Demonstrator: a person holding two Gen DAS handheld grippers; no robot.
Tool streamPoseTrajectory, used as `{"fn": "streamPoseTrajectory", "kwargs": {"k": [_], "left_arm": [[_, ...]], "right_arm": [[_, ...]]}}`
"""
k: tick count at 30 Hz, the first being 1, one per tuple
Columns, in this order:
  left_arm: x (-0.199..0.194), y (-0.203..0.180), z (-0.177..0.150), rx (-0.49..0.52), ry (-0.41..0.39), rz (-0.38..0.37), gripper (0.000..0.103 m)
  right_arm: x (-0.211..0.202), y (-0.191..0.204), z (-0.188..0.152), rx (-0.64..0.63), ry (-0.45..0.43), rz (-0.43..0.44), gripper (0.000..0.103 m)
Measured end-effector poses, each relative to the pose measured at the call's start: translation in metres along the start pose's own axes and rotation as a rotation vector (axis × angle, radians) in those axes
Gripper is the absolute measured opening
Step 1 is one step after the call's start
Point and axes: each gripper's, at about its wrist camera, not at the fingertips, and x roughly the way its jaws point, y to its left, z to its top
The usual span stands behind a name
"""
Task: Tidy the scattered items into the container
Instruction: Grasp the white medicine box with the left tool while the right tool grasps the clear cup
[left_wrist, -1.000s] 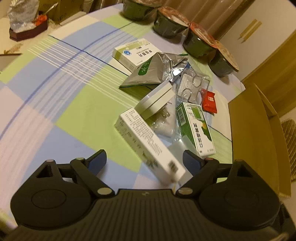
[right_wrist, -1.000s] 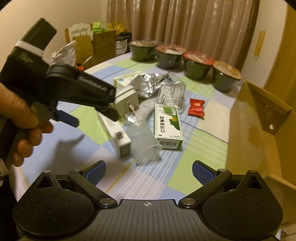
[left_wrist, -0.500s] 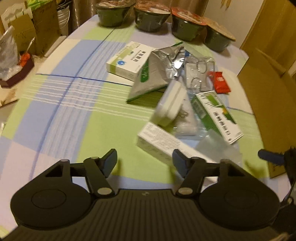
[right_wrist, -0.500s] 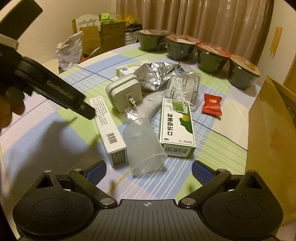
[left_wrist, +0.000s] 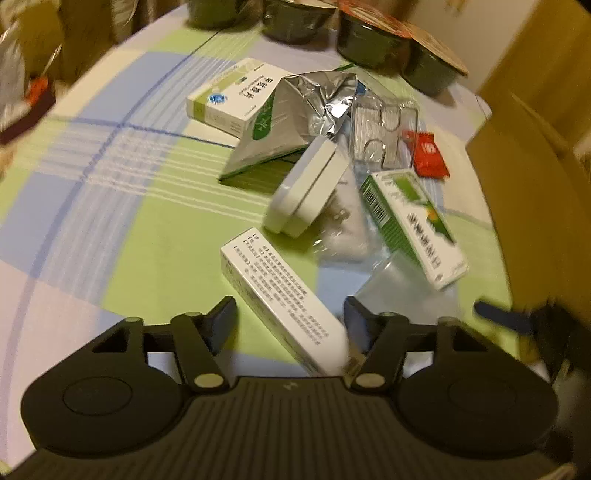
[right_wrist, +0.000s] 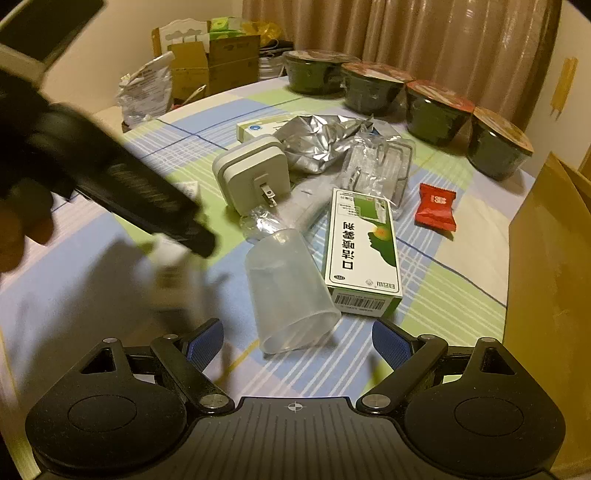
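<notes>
Long white cardboard box with small black print (left_wrist: 280, 299), lying flat on the checked tablecloth (left_wrist: 110, 192), reaching between the spread fingers of the left gripper (left_wrist: 290, 319), not clamped. Right gripper (right_wrist: 297, 341) likewise wide open, just short of a clear plastic cup (right_wrist: 288, 291) lying on its side beside a green-and-white box (right_wrist: 360, 254). Brown cardboard container (right_wrist: 550, 280) at the right edge. Hand (right_wrist: 22, 229) on the left gripper's handle, blurred.

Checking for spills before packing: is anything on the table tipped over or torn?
The clear plastic cup lies on its side beside the green box, apparently empty. The silver foil pouch is torn open and crumpled. No spill shows.
</notes>
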Motion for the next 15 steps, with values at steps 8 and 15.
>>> {"fn": "streamPoseTrajectory", "kwargs": {"k": [8, 15], "left_arm": [[-0.010, 0.011, -0.012, 0.125, 0.019, 0.052, 0.045], [-0.009, -0.002, -0.021, 0.154, 0.007, 0.016, 0.044]], "right_arm": [[0.009, 0.009, 0.005, -0.089, -0.001, -0.024, 0.078], [0.008, 0.004, 0.003, -0.039, 0.039, -0.016, 0.056]]}}
